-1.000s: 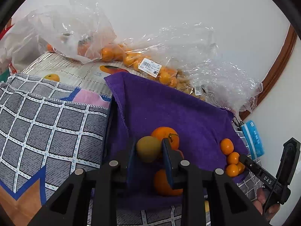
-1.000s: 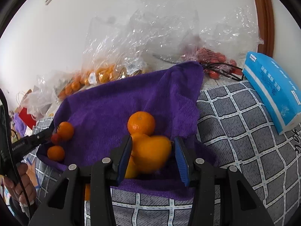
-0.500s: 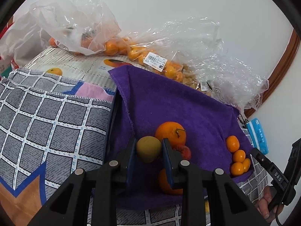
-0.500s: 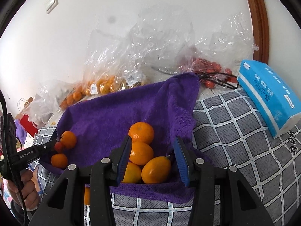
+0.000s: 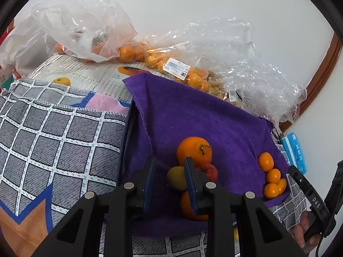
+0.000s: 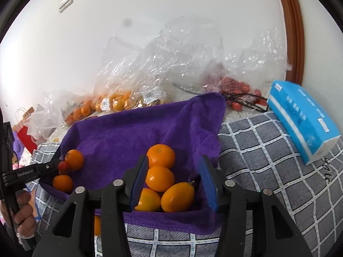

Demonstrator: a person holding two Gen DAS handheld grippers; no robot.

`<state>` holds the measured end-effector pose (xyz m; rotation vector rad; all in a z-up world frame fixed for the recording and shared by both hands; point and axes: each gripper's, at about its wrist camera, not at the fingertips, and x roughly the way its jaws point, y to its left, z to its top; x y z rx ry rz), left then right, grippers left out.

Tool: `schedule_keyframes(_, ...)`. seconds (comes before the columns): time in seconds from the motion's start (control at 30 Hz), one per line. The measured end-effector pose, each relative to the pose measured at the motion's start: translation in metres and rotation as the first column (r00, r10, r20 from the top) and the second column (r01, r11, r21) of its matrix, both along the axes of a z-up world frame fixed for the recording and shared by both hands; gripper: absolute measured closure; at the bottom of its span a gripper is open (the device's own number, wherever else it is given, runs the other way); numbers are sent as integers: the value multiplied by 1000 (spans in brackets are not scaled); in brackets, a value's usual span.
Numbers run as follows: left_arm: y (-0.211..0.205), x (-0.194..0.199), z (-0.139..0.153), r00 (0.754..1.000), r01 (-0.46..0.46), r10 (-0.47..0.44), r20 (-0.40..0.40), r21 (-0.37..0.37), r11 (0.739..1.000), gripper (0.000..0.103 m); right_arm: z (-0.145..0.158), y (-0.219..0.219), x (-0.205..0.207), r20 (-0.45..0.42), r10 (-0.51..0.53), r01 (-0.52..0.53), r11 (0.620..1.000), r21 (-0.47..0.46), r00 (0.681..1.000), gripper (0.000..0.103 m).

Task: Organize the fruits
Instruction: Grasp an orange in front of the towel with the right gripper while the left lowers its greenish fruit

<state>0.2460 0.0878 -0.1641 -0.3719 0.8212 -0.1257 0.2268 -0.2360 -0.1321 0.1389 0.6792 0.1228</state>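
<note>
Purple towel (image 6: pixel 128 132): the front hem sits right under both claws, and the fruit piles are parked close to it. Anything nudged forward probably rolls off onto the checked cloth (image 6: pixel 268 171).
Right gripper (image 6: pixel 174 162): the jaws are opening and the pads touch nothing. An oval orange fruit (image 6: pixel 178 197) lies loose between the fingers.
Oval fruit risk: it leans on three mandarins (image 6: pixel 159 181) and isn't wedged. A careless pull-out could clip it and send it over the hem.
Mandarin heap: it's stacked on soft terry, so one bump likely shifts the whole lot.
Left gripper (image 5: pixel 170 160): pinched in about as narrow as it goes and squeezing nothing, as far as I can see.
Yellow fruit (image 5: pixel 175 177): it sits on the towel just past the left gripper's right-hand finger, partly hidden by it, up against a red tomato (image 5: pixel 211 171).
Tomato risk: it's the soft one, jammed between that finger and a stemmed mandarin (image 5: pixel 193 151). A sideways swing could bruise it.
Sorting risk: yellow, red and orange fruit share this pile, so it's easy to grab the wrong one.
Plastic bags (image 5: pixel 154 60): slack, full of fruit, touching the towel's far edge. Tugging the towel could spill them.
</note>
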Motion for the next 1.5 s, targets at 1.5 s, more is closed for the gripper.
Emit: schedule_keyframes(1.5, 33, -26, 30, 982, -94, 104, 156, -67, 993, 65, -37, 89, -57, -171, 147, -129, 986, 109, 974, 65)
